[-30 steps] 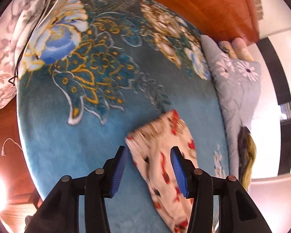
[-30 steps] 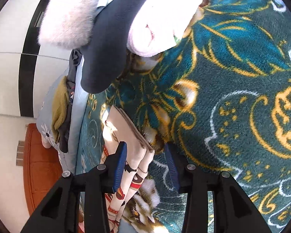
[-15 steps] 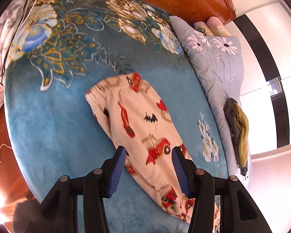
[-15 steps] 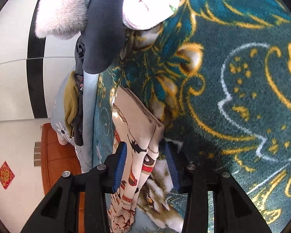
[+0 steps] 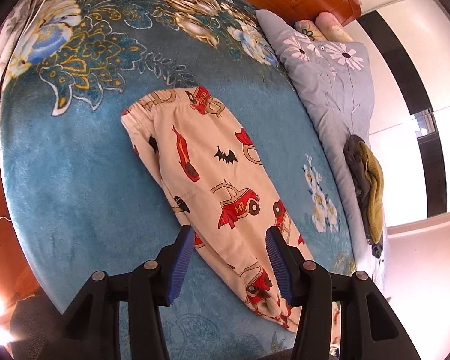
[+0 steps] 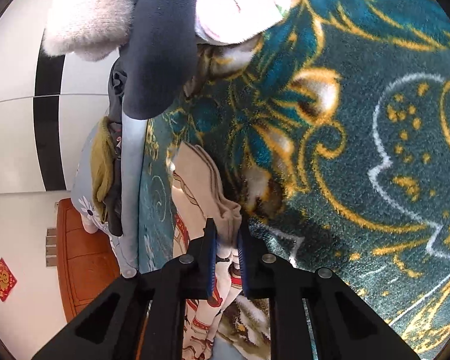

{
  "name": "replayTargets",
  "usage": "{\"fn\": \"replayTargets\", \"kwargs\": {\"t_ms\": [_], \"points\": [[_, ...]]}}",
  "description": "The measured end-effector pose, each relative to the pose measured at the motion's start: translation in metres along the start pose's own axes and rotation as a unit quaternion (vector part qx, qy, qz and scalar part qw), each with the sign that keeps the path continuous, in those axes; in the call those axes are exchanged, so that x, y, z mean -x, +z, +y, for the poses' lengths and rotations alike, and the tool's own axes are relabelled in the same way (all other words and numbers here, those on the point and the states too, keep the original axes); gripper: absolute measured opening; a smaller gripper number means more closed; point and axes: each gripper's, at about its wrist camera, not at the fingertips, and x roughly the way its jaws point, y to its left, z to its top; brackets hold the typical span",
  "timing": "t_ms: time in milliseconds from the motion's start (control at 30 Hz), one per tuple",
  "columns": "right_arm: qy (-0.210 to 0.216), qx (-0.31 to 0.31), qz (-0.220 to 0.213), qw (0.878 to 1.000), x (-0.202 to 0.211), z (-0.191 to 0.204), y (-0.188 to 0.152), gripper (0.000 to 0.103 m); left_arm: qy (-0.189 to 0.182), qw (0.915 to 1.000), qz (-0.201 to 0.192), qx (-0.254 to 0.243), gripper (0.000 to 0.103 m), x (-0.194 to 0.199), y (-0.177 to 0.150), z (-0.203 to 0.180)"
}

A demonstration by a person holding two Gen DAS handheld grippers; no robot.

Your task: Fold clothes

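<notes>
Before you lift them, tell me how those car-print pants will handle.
Probably floppy: the car-print pants lie flat and limp on the blanket. Likely light, thin cloth. The right gripper, just closing, bunches the hem layers, which may slip apart.

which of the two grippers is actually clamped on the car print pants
The right gripper: its jaws pinch the cream car-print pants. The left gripper stands open above them.

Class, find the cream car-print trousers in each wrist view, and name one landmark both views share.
Left wrist: car-print trousers lie diagonally mid-frame on the blue blanket.
Right wrist: trousers lower centre, leg ends pinched by the right hand-held gripper.
Shared landmark: olive garment on the grey pillow.
</notes>
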Motion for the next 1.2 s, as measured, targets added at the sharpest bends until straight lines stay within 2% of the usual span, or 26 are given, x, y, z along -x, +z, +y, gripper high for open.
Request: {"fn": "replayTargets", "kwargs": {"t_ms": [67, 100, 233, 367, 500, 633, 733, 767, 1033, 1200], "points": [[0.020, 0.013, -0.019, 1.000, 0.016, 0.008, 0.008, 0.009, 0.002, 0.9999, 0.003, -0.012, 0.054, -0.001, -0.002, -0.004], [0.016, 0.021, -0.023, 0.999, 0.019, 0.010, 0.010, 0.009, 0.003, 0.9998, 0.005, -0.017, 0.054, -0.003, -0.002, -0.006], [-0.054, 0.026, -0.003, 0.998, 0.002, -0.002, 0.014, 0.009, 0.013, 0.9989, 0.021, -0.039, 0.054, -0.011, -0.006, -0.014], [-0.032, 0.016, 0.001, 0.999, 0.003, -0.008, 0.013, 0.010, 0.022, 0.9979, 0.028, -0.053, 0.054, -0.016, -0.006, -0.018], [-0.018, 0.024, 0.012, 0.999, 0.016, -0.007, 0.016, 0.013, 0.030, 0.9985, 0.031, -0.034, 0.054, -0.023, -0.003, -0.009], [-0.045, 0.063, -0.012, 0.997, 0.043, -0.002, 0.018, 0.015, 0.064, 0.9978, 0.015, 0.010, 0.054, -0.029, 0.012, 0.019], [-0.043, 0.072, 0.004, 0.996, 0.042, -0.003, 0.017, 0.041, 0.072, 0.9962, -0.005, 0.047, 0.054, -0.028, 0.029, 0.040], [-0.044, 0.067, 0.008, 0.997, 0.038, -0.005, 0.017, 0.043, 0.074, 0.9955, -0.012, 0.057, 0.054, -0.028, 0.035, 0.046], [-0.030, 0.005, 0.004, 1.000, 0.029, -0.025, 0.013, 0.043, 0.088, 0.9911, -0.044, 0.089, 0.060, -0.043, 0.069, 0.068], [-0.025, -0.002, 0.008, 1.000, 0.025, -0.026, 0.008, 0.043, 0.072, 0.9912, -0.059, 0.093, 0.064, -0.051, 0.075, 0.075]]}}
